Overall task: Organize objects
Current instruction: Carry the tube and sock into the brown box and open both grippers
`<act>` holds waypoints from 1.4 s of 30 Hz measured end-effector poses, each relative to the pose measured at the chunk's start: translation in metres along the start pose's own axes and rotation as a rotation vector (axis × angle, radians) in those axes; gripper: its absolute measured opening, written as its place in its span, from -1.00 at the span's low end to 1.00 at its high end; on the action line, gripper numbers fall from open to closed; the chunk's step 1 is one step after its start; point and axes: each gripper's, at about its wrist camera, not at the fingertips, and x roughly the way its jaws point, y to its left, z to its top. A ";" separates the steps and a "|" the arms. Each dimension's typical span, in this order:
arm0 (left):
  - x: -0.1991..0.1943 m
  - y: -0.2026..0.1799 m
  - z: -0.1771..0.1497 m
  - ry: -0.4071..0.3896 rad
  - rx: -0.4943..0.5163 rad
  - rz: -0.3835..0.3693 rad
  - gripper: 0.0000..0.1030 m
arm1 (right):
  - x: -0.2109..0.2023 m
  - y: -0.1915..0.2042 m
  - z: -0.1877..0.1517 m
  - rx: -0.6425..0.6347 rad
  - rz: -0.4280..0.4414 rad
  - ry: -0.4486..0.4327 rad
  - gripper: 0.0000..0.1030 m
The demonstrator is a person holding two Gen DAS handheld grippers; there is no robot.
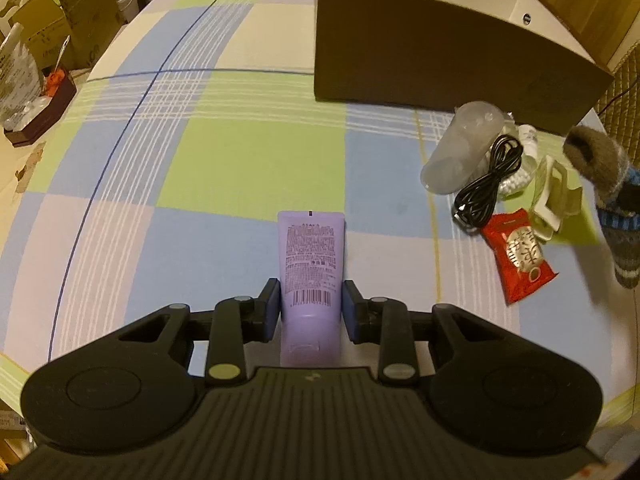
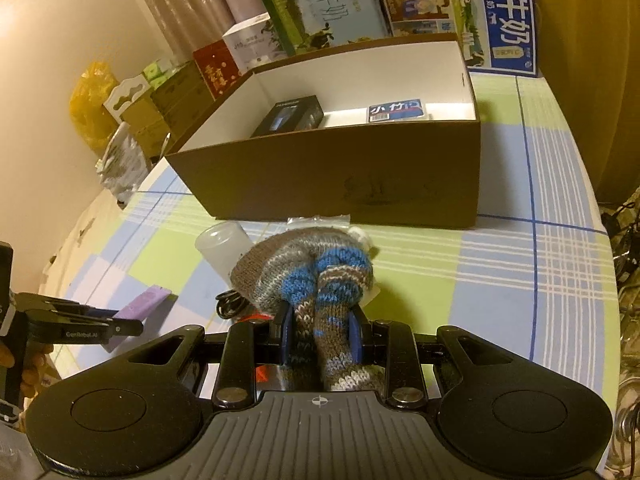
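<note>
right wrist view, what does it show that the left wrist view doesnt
Only the right wrist view looks into the cardboard box: a black carton and a blue-labelled pack lie inside. It also shows the right gripper shut on the knitted sock.

Only the left wrist view shows the red snack packet, the white clip and the left gripper around the purple tube.

Both show the box, sock, tube, frosted cup and black cable.
</note>
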 end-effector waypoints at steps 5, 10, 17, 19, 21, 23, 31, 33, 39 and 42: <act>-0.001 0.001 -0.002 0.004 -0.007 -0.006 -0.48 | 0.000 0.000 0.000 0.009 -0.004 -0.009 -0.52; -0.013 0.000 0.006 -0.030 0.000 -0.017 -0.48 | -0.004 0.000 0.002 0.010 -0.006 -0.023 -0.52; -0.043 -0.006 0.019 -0.105 0.026 -0.059 -0.48 | -0.014 0.002 0.010 0.011 -0.001 -0.055 -0.52; -0.052 -0.009 0.023 -0.126 0.033 -0.075 -0.48 | -0.017 0.003 0.013 0.010 0.002 -0.064 -0.52; -0.061 -0.011 0.028 -0.144 0.038 -0.092 -0.48 | -0.020 0.003 0.017 0.011 0.005 -0.073 -0.52; -0.070 -0.014 0.034 -0.164 0.046 -0.109 -0.48 | -0.022 0.003 0.021 0.009 0.010 -0.084 -0.52; -0.088 -0.028 0.067 -0.235 0.108 -0.155 -0.48 | -0.025 0.004 0.047 -0.028 0.025 -0.116 -0.52; -0.088 -0.033 0.078 -0.251 0.125 -0.154 -0.48 | -0.025 0.004 0.055 -0.037 0.027 -0.128 -0.52; -0.079 -0.050 0.111 -0.283 0.145 -0.181 -0.48 | -0.019 0.002 0.085 -0.083 0.024 -0.153 -0.52; -0.072 -0.060 0.132 -0.286 0.164 -0.194 -0.48 | -0.012 -0.001 0.101 -0.098 0.019 -0.159 -0.52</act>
